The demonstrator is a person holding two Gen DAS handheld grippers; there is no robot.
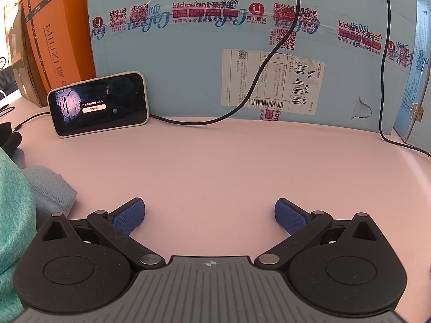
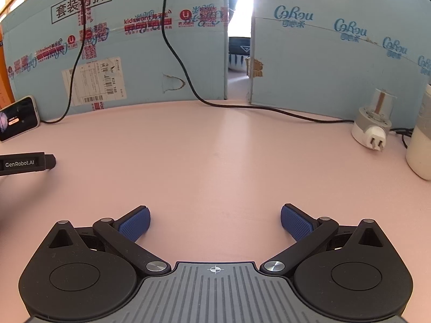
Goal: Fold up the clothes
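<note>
A teal knit garment (image 1: pixel 13 215) bulges at the left edge of the left wrist view, with a grey-blue garment (image 1: pixel 51 191) lying beside it and dark cloth (image 1: pixel 9 137) behind. My left gripper (image 1: pixel 209 210) hovers open over the bare pink table (image 1: pixel 215 161), just right of the grey-blue cloth, nothing between its blue pads (image 1: pixel 129 215). My right gripper (image 2: pixel 215 215) is open too, over bare pink table (image 2: pixel 215 148), holding nothing. The tip of the left gripper (image 2: pixel 29 162) shows at the left edge of the right wrist view. No clothes appear in the right wrist view.
Light blue cardboard boxes (image 1: pixel 229 48) wall the far side, an orange box (image 1: pixel 54 35) at the left. A phone (image 1: pixel 99 103) leans against them. Black cables (image 1: pixel 204 119) trail over the table. A white plug adapter (image 2: pixel 373 126) and a white bottle (image 2: pixel 420 145) stand at the right.
</note>
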